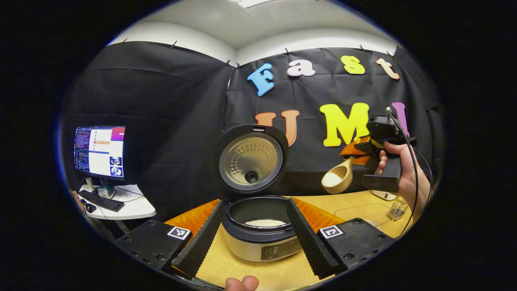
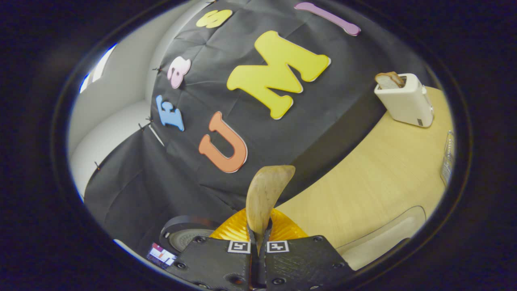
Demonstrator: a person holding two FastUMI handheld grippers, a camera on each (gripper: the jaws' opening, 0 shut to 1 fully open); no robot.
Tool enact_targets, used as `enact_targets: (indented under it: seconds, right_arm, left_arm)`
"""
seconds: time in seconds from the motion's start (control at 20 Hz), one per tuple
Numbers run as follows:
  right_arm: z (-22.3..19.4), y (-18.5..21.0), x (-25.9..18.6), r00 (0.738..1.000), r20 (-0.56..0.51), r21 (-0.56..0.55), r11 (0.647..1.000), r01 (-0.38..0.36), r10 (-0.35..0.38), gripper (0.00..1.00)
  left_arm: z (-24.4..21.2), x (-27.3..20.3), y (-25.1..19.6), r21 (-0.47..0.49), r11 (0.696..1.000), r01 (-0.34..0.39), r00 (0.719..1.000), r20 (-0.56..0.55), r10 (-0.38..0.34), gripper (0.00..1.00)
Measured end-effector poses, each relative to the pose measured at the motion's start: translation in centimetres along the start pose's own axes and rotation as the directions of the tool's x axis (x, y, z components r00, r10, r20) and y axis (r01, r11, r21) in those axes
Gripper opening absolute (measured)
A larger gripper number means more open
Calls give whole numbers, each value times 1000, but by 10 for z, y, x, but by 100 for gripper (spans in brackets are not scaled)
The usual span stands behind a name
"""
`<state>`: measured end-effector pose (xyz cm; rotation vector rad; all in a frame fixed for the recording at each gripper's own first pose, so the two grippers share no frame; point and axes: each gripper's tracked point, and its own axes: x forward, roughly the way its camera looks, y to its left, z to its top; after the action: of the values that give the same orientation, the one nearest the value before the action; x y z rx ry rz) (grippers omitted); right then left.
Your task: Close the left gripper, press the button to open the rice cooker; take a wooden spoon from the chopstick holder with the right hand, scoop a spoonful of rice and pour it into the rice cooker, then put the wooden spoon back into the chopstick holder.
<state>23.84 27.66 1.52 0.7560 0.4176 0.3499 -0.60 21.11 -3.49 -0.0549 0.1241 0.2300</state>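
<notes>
my left gripper (image 1: pixel 250 226) is released, its fingers spread to either side of the cooker (image 1: pixel 258 238), which stands on the desk (image 1: pixel 355 206) just ahead of me. the lid (image 1: pixel 252 159) is already up and upright behind the pot, so i judge the button press done. a low layer of rice (image 1: pixel 265 222) lies on the pot's bottom.

to the right and higher, my right gripper (image 1: pixel 357 151) is in the air, well right of the cooker, clenched on the handle of the spoon (image 1: pixel 338 178). the bowl of the spoon hangs to the left of the gripper and carries a heap of white rice, so taking the spoon and scooping look done too. in the right gripper view the handle (image 2: pixel 264 198) is pinched between both fingers and sticks up past them.

far right on the desk is a wire holder (image 1: pixel 398 207); i take it for the chopstick holder, though it is small.

left to do, as i judge it: carry the spoon over the pot, tip it out, then return the spoon to the holder.
</notes>
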Motion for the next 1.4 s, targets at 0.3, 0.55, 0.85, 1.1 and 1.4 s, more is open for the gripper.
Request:
enact_targets:
  seconds: [0.3,0.55,0.85,1.1,1.4]
  right_arm:
    - [-53,53,43,999,-37,-201,979,-20,13,0]
    - [-85,77,57,998,-52,-352,935,-37,20,0]
    - [-110,101,59,998,-43,-570,820,-54,36,0]
    - [-121,124,54,997,-15,-703,709,-63,73,0]
    - [-134,144,49,994,15,-846,531,-43,106,1]
  left_arm:
    - [-1,-5,26,-11,998,-62,998,-16,62,100]
    - [3,-7,22,-4,999,-48,999,-7,48,100]
    - [4,-11,34,-13,997,-74,997,-3,74,100]
    - [8,-15,41,-18,996,-92,996,2,92,100]
    - [10,-17,51,-29,993,-113,994,11,113,100]
